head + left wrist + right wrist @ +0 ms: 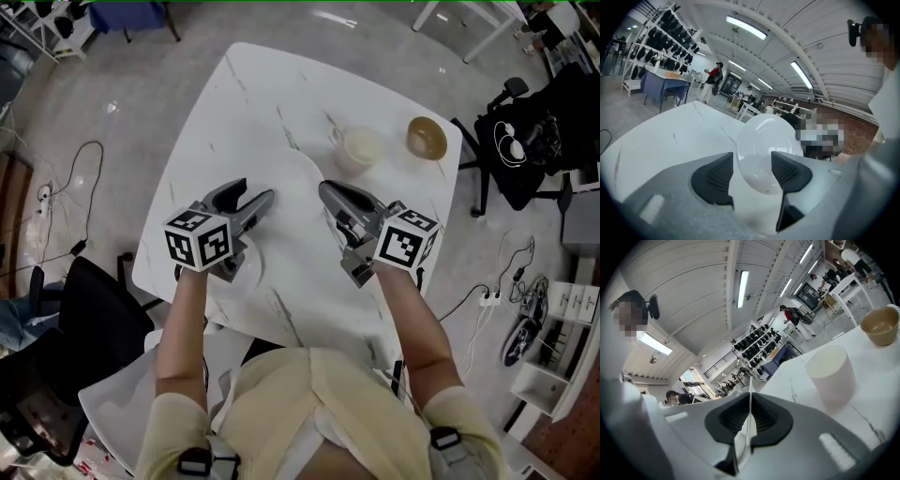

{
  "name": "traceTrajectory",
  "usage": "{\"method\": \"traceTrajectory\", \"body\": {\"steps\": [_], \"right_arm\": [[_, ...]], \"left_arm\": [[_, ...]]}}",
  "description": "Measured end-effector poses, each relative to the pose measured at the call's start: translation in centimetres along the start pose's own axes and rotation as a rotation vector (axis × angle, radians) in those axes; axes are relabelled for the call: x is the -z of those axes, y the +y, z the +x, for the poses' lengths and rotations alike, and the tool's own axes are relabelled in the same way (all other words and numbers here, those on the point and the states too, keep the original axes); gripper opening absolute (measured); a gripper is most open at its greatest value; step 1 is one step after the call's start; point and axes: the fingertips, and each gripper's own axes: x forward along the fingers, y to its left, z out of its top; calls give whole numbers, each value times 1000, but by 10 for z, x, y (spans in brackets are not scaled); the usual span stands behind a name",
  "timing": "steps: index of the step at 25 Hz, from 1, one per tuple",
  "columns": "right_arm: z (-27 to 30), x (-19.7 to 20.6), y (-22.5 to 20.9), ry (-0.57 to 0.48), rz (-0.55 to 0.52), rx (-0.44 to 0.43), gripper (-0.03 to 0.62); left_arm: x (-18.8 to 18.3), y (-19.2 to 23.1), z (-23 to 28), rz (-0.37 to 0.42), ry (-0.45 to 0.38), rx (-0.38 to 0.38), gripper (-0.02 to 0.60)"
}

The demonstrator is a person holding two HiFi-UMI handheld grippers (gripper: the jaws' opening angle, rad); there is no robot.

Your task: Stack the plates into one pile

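A large white plate hangs tilted over the white marble table, between my two grippers. My right gripper is shut on its right rim; in the right gripper view the rim shows edge-on as a thin white line pinched between the black pads of that gripper. My left gripper stands open at the plate's left side. In the left gripper view the plate's face shows ahead of the jaws of that gripper, with neither pad pressing on it. A second white plate seems to lie under the left gripper.
A white cup and a brown bowl stand at the table's far right. A black chair stands by the left edge, another dark chair at the right. Cables run over the floor.
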Motion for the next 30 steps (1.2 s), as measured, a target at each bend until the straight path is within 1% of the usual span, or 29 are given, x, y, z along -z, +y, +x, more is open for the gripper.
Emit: {"method": "traceTrajectory", "body": {"steps": [5,7,9,10,13,16,23,25,30], "right_arm": [[3,1,8,6,4,-28,15],[4,1,10,4,11,-37,15],[4,2,12,2,9,-42,15],[4,2,14,3,6,-40,15],[5,5,17,10,-7,-33,15],[8,9,21,20,-25,-31,15],[12,15,42,31,-40,-67,17],[14,17,48,36,-36,-71,18],[22,32,57,68,-40,-80,21]], "left_arm": [[-1,-6,-9,6,-19,5,262],[0,-4,-14,20,-28,-9,225],[0,-1,-22,31,-46,-32,159],[-1,-1,-26,29,-54,-38,140],[0,-3,-36,29,-64,-58,135],[2,-4,-47,55,-63,-97,136],[-1,-11,-79,104,-88,-191,135],[-1,-12,-89,104,-97,-209,130],[6,-12,-115,74,-128,-261,114]]}}
